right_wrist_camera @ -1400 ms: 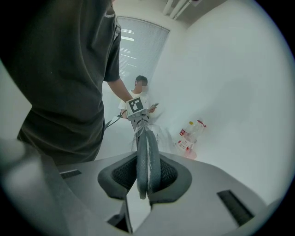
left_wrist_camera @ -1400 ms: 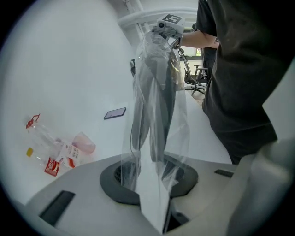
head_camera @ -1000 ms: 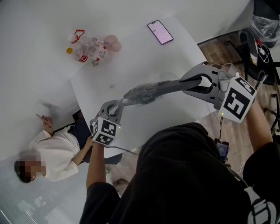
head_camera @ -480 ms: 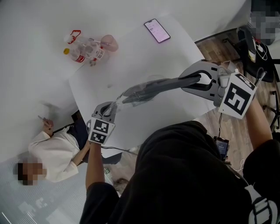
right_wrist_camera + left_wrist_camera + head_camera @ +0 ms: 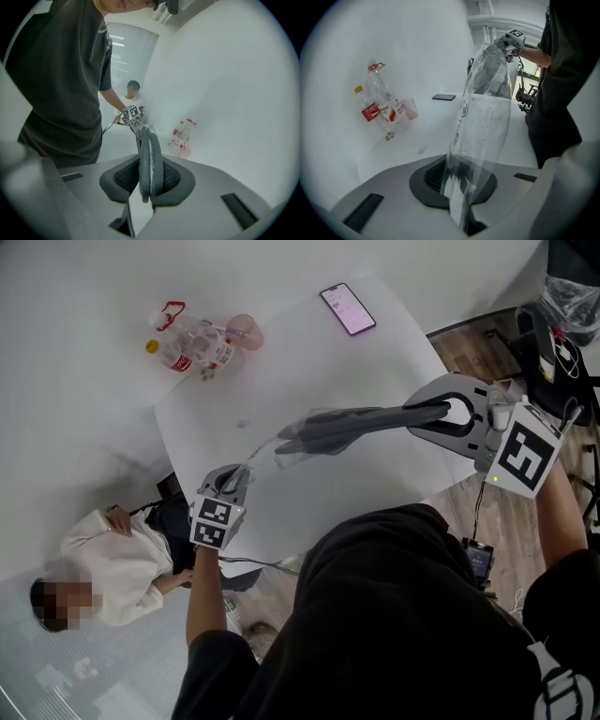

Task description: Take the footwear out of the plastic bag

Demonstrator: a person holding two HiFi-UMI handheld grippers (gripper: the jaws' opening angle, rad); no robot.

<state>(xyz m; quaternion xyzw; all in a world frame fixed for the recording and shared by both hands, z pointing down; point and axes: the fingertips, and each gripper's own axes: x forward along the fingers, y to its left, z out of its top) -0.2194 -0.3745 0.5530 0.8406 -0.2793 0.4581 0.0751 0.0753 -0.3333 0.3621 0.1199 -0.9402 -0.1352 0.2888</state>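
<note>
A pair of flat grey slippers [image 5: 361, 424] hangs level above the white table [image 5: 375, 352], half inside a clear plastic bag [image 5: 281, 444]. My right gripper [image 5: 441, 414] is shut on the heel end of the slippers [image 5: 150, 161], whose two soles stand edge-on between the pads. My left gripper [image 5: 235, 481] is shut on the bag's closed end; the bag [image 5: 480, 131] stretches away from its jaws toward the right gripper [image 5: 511, 40]. The slippers' toe end [image 5: 491, 70] shows dark through the film. The left gripper [image 5: 132, 114] shows at the far end of the slippers in the right gripper view.
Two plastic bottles [image 5: 186, 345] and a pink cup [image 5: 246, 332] stand at the table's far left corner. A phone [image 5: 348, 308] lies at the far edge. A person in white [image 5: 117, 563] sits left of the table. Cables and a black frame [image 5: 553, 343] stand at the right.
My right gripper has moved right and slightly down with the slippers, drawing more of them out of the bag. The left gripper has dropped a little, still pinching the bag's end.
</note>
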